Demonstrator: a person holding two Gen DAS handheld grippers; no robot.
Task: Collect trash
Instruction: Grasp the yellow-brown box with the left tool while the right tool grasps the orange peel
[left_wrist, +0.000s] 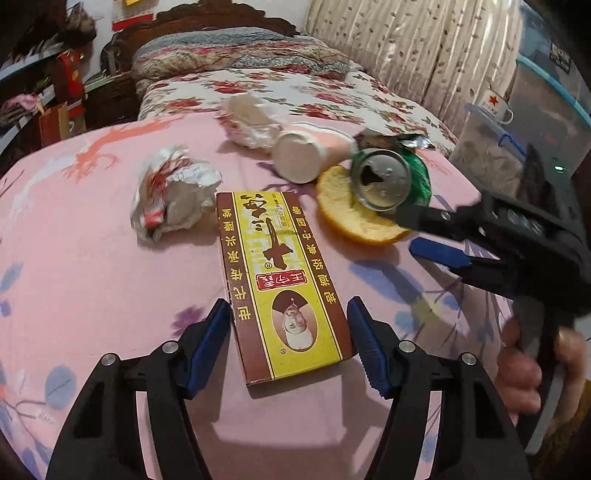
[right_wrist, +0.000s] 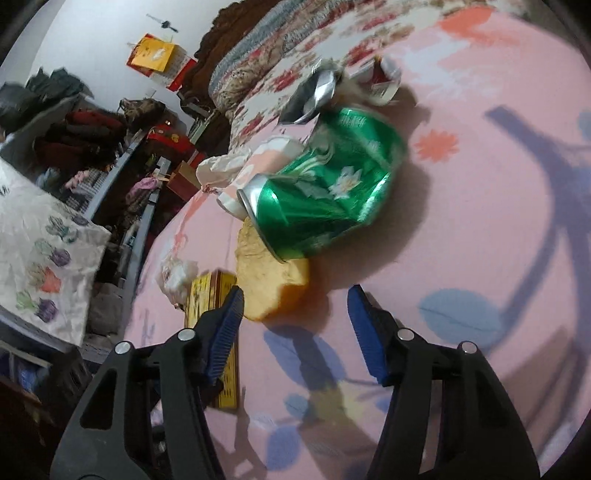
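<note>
Trash lies scattered on a bed w/ a pink floral sheet (left_wrist: 92, 258).

Left gripper (left_wrist: 289, 341): fingers spread apart, holding nothing; they flank the near end of a flat brown-and-yellow cardboard box (left_wrist: 280, 284) printed w/ Chinese text — gaps visible both sides, no contact.

Right gripper (right_wrist: 295, 325): fingers apart, holding nothing, low over the sheet, just short of a yellow-orange fruit peel half (right_wrist: 267, 280).

A dented green aluminium drink can (right_wrist: 325, 199) lies on its side w/ its rim resting on the peel. In the left wrist view one right-gripper finger sits at the can's lower edge; contact cannot be confirmed.

Also on the sheet: crumpled white-and-red paper wrapper (left_wrist: 173, 192) left of the box, white paper cup on its side (left_wrist: 306, 155) behind the can, crumpled white wad (left_wrist: 251, 122) farther back, silver foil scrap (right_wrist: 314, 96) beyond the can.
</note>
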